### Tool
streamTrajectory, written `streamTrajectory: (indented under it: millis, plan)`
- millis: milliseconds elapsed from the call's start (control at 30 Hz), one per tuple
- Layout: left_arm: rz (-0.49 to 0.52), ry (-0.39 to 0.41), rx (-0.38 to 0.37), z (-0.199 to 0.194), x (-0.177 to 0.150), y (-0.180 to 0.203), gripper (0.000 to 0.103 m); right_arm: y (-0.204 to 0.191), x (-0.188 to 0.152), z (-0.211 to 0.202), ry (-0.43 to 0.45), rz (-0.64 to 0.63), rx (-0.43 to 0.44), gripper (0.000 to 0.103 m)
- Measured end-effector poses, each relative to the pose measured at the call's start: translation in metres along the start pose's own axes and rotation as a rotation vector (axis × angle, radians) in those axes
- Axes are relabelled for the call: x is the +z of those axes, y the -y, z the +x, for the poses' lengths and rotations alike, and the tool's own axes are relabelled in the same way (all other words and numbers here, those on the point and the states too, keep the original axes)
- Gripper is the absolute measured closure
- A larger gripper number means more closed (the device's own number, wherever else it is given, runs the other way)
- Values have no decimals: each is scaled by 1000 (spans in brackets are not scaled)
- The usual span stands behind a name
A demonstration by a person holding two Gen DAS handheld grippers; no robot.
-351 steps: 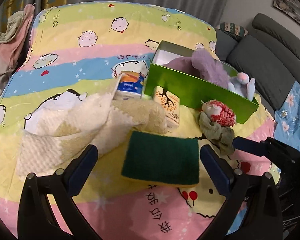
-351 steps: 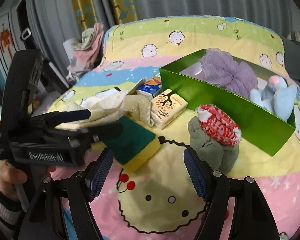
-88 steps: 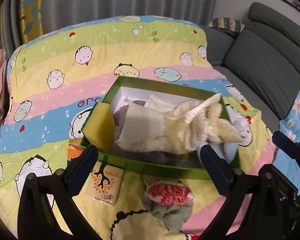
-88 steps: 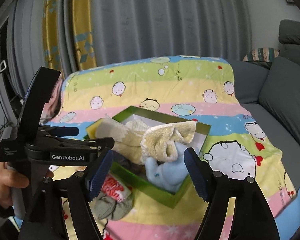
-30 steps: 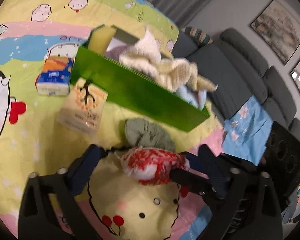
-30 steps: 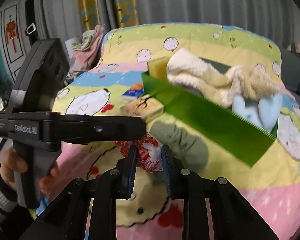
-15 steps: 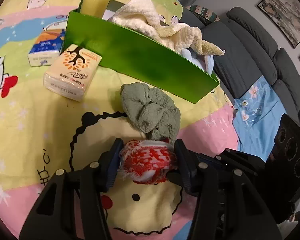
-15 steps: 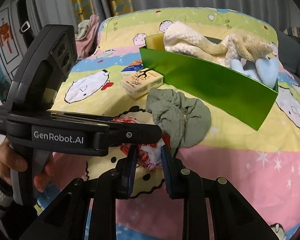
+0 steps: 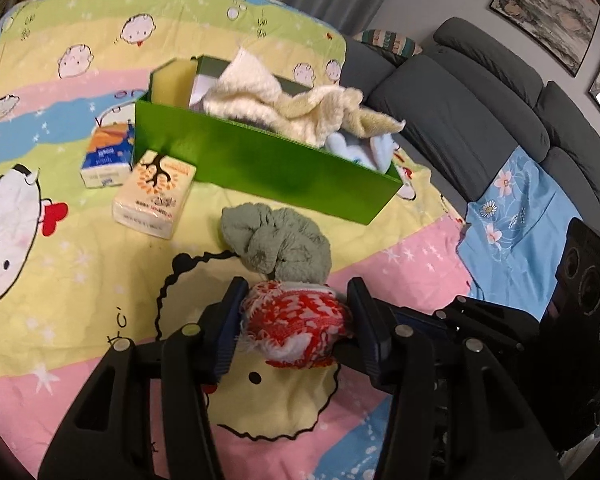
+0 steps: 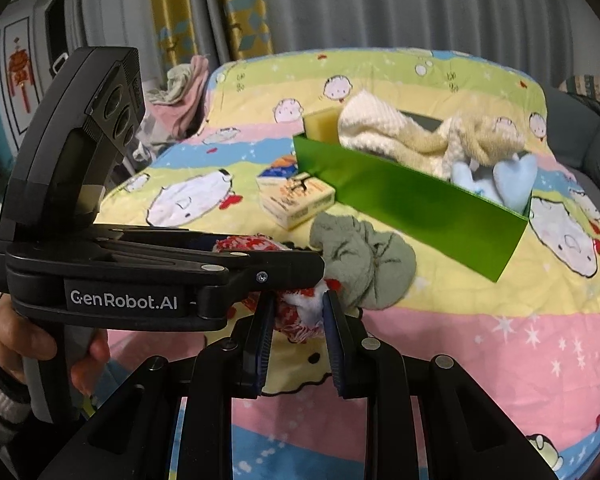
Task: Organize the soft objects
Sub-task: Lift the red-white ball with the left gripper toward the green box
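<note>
A red-and-white cloth bundle (image 9: pixel 296 320) hangs just above the cartoon bedspread (image 9: pixel 80 280). My left gripper (image 9: pixel 298 300) is shut on it, one pad on each side. My right gripper (image 10: pixel 298 300) is shut on the same bundle (image 10: pixel 300 312), coming in from the right. A crumpled grey-green cloth (image 9: pixel 276 244) lies on the bedspread just beyond both grippers, touching the bundle's far edge. Behind it stands the green box (image 9: pixel 260 164), holding a cream towel (image 9: pixel 284 104), a yellow sponge (image 9: pixel 172 80) and a blue plush toy (image 9: pixel 360 148).
Two tissue packs (image 9: pixel 154 198) (image 9: pixel 108 158) lie left of the box. A grey sofa (image 9: pixel 480 120) with a blue flowered cloth (image 9: pixel 512 220) borders the bed on the right. Clothes (image 10: pixel 180 92) are piled at the far left. A hand (image 10: pixel 20 344) holds the left gripper.
The left jaws, wide a second ago, have closed onto the red-and-white bundle. Both grippers have drawn back from the box with it, leaving the grey-green cloth on the bedspread.
</note>
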State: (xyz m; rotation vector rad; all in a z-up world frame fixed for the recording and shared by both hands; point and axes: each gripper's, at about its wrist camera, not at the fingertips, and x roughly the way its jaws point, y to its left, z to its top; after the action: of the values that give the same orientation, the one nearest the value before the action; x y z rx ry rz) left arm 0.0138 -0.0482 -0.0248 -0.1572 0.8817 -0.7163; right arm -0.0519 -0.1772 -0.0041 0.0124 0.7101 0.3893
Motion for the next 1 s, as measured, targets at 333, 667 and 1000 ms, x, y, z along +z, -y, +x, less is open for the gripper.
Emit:
streamTrajectory:
  millis: [333,667,1000]
  plan:
    - [-12,42,8,-18,-3,1,53,-14,4,-9,31,-27,-1,77]
    - [-20,63,15,-27,-3,-2,53,-18,7,-10,47,-39,10,77]
    - [-32,113,45,-46,2,-11,53,-32,20,-6,47,-102,11,77]
